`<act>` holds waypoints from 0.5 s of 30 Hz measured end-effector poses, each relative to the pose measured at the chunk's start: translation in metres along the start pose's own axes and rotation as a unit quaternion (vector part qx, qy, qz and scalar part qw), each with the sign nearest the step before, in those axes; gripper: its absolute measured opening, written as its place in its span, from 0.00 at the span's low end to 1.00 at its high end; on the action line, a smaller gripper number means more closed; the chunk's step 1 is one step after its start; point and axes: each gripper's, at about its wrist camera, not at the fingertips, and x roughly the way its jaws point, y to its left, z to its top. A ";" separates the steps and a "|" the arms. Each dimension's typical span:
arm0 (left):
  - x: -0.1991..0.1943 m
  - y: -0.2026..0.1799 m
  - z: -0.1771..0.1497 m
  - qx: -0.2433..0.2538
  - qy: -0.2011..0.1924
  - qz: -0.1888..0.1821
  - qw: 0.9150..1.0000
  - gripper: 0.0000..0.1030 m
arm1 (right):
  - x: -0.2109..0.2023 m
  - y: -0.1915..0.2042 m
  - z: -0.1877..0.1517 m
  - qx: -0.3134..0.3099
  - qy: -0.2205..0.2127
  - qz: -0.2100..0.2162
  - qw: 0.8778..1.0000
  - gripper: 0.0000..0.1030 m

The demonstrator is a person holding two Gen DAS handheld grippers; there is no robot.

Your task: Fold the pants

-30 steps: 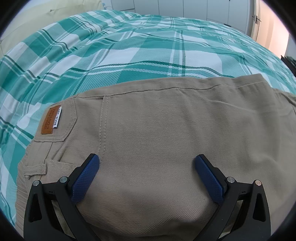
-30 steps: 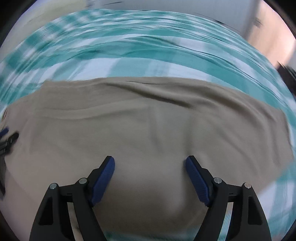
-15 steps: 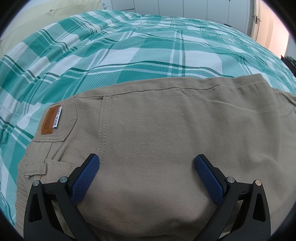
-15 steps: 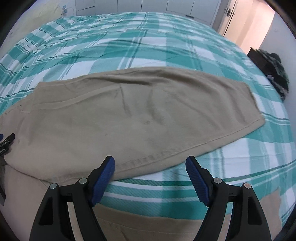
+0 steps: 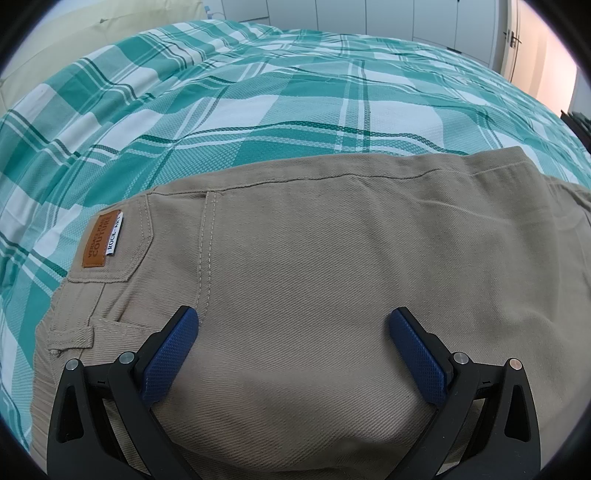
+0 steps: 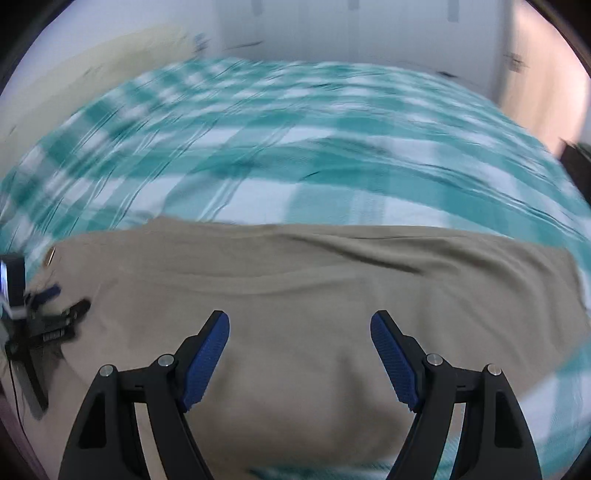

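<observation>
Beige pants [image 5: 314,266] lie flat on a green and white plaid bedspread [image 5: 258,122]. In the left wrist view I see the waist end with a back pocket and a brown leather label [image 5: 98,243]. My left gripper [image 5: 293,328] is open and empty, low over the seat area. In the blurred right wrist view the pants [image 6: 295,280] spread across the bed. My right gripper [image 6: 300,332] is open and empty above the leg part. The left gripper [image 6: 48,314] shows at the far left there.
White cupboard doors [image 5: 388,18] stand behind the bed. A cream headboard or pillow [image 5: 74,33] is at the back left. A dark object [image 5: 580,125] sits beyond the bed's right edge.
My right gripper has swung quickly and its view is blurred; it has come down closer over the pants leg. My left gripper has not moved.
</observation>
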 end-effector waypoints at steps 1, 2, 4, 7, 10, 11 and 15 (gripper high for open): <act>0.000 0.000 0.000 0.000 0.000 0.000 1.000 1.00 | 0.013 -0.001 -0.007 -0.015 0.027 0.005 1.000 0.76; 0.000 0.000 0.000 0.000 0.000 0.000 1.000 1.00 | 0.023 -0.005 -0.018 -0.019 0.059 0.007 0.998 0.75; 0.000 0.000 0.000 0.001 0.000 0.001 1.000 1.00 | 0.026 -0.016 -0.049 -0.027 0.098 0.005 0.995 0.75; 0.000 0.000 -0.001 0.000 0.000 0.000 1.000 1.00 | -0.010 -0.041 -0.077 0.009 0.086 0.055 0.995 0.75; 0.000 0.000 0.000 0.001 0.000 0.001 1.000 1.00 | -0.030 -0.069 -0.058 0.040 0.039 0.059 0.997 0.75; 0.000 0.000 -0.001 0.000 -0.001 0.000 1.000 1.00 | -0.030 -0.078 -0.049 0.043 0.023 0.056 0.997 0.75; 0.000 0.000 0.000 0.000 -0.001 0.000 1.000 1.00 | 0.001 -0.142 -0.020 0.097 0.027 0.045 0.994 0.76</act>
